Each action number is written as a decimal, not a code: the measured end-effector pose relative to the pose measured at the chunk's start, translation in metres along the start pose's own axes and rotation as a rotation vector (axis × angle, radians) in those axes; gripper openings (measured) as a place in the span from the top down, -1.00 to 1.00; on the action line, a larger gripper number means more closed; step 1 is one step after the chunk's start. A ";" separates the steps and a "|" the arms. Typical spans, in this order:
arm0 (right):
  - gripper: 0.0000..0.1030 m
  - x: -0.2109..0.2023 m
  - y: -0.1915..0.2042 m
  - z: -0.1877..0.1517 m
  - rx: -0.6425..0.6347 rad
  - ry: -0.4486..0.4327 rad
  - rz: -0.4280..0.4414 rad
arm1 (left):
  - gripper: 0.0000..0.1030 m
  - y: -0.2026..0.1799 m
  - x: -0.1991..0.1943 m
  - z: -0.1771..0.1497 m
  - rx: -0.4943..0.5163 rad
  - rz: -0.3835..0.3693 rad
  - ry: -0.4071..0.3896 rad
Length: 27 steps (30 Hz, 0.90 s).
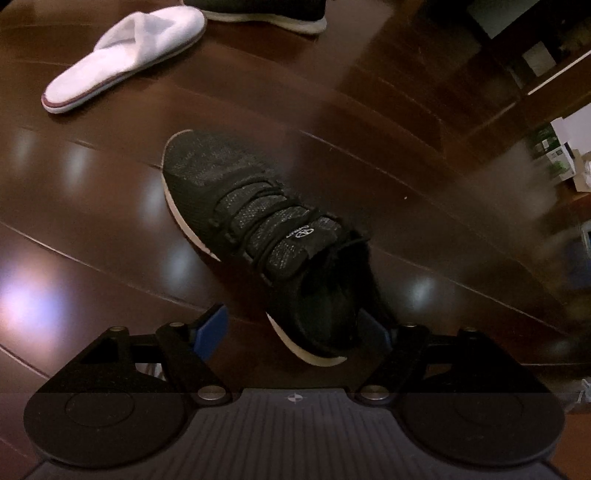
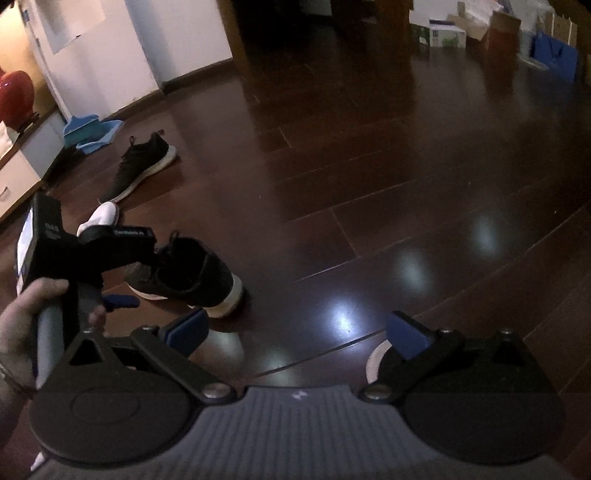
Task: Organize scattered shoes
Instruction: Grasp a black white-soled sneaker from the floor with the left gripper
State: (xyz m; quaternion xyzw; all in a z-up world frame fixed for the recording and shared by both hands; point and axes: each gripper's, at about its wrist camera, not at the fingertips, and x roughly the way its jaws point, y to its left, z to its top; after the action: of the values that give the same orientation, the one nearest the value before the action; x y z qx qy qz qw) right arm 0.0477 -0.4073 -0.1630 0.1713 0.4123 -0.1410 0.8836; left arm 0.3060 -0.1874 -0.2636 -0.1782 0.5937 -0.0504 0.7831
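Note:
A black knit sneaker (image 1: 258,229) with a white sole lies on the dark wood floor, toe away from me. My left gripper (image 1: 291,332) is open around its heel: the right pad sits against the collar and the left pad stands clear of the sole. The right wrist view shows a hand (image 2: 22,325) holding that left gripper (image 2: 74,251) over the same sneaker (image 2: 192,277). A second black sneaker (image 2: 140,166) lies farther off, with a white slipper (image 1: 122,55) between the two. My right gripper (image 2: 297,330) is open over bare floor.
A blue dustpan (image 2: 92,131) rests by the white wall. A white cabinet (image 2: 22,166) carrying a red object (image 2: 14,96) stands at the left. Boxes and bags (image 2: 498,33) line the far wall. Something white (image 2: 375,360) shows under my right finger.

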 end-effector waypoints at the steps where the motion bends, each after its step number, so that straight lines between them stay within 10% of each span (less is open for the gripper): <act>1: -1.00 0.002 0.001 0.000 -0.002 0.003 0.002 | -0.49 0.000 0.005 0.000 0.000 0.006 0.004; 14: -1.00 0.008 -0.003 -0.006 -0.005 0.040 -0.015 | 0.61 0.014 0.034 -0.012 0.014 0.005 0.066; 27: -1.00 0.036 0.011 -0.011 -0.047 0.113 -0.104 | 0.88 0.029 0.014 -0.013 0.031 0.062 0.094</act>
State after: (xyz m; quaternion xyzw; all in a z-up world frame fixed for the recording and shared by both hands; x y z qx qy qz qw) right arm 0.0669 -0.3964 -0.1954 0.1364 0.4730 -0.1671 0.8543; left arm 0.2941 -0.1670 -0.2896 -0.1450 0.6340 -0.0436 0.7584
